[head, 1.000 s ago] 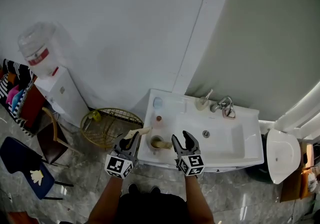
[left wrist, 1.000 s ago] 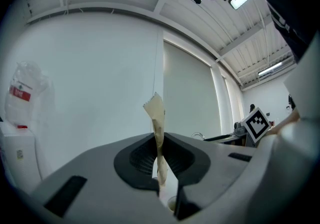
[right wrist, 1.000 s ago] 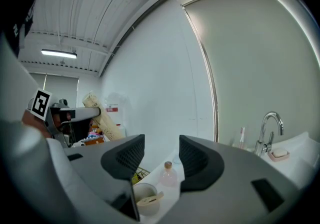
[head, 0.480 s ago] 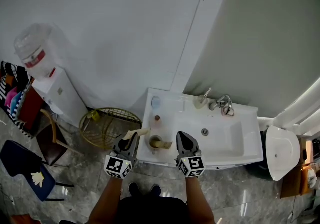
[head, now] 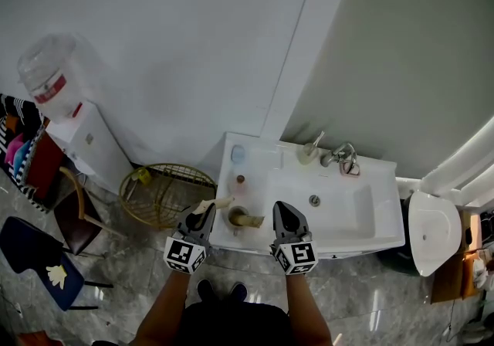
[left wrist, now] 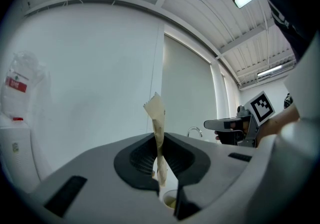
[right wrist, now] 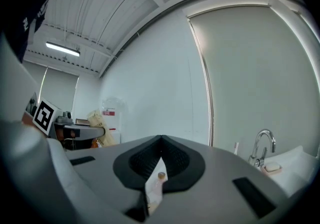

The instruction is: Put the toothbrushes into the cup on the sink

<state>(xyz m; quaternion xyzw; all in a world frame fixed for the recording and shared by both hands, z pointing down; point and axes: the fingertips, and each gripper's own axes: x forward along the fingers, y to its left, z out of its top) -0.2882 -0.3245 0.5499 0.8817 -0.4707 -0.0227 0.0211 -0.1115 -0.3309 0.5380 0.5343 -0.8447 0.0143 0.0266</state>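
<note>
A cup [head: 235, 216] stands at the front left corner of the white sink [head: 363, 240], and one beige paper-wrapped toothbrush [head: 251, 220] lies in it, sticking out to the right. My left gripper [head: 202, 212] hovers just left of the cup, shut on a second wrapped toothbrush [head: 212, 204]. In the left gripper view that wrapper [left wrist: 158, 118] rises between the closed pads, with the cup's rim [left wrist: 170, 200] below. My right gripper [head: 281, 208] sits right of the cup at the sink's front edge, shut with nothing in it; its own view shows the jaws [right wrist: 161, 139] meeting.
A faucet [head: 344, 157] and a soap bottle [head: 312, 154] stand at the sink's back. A small bottle [head: 241, 180] and a blue disc [head: 238, 154] sit on its left ledge. A wire basket [head: 166, 191], a water dispenser [head: 62, 97], chairs and a toilet [head: 432, 232] surround the sink.
My right gripper's jaws have gone from wide open to shut, with nothing between them. The left gripper still holds its wrapped toothbrush beside the cup.
</note>
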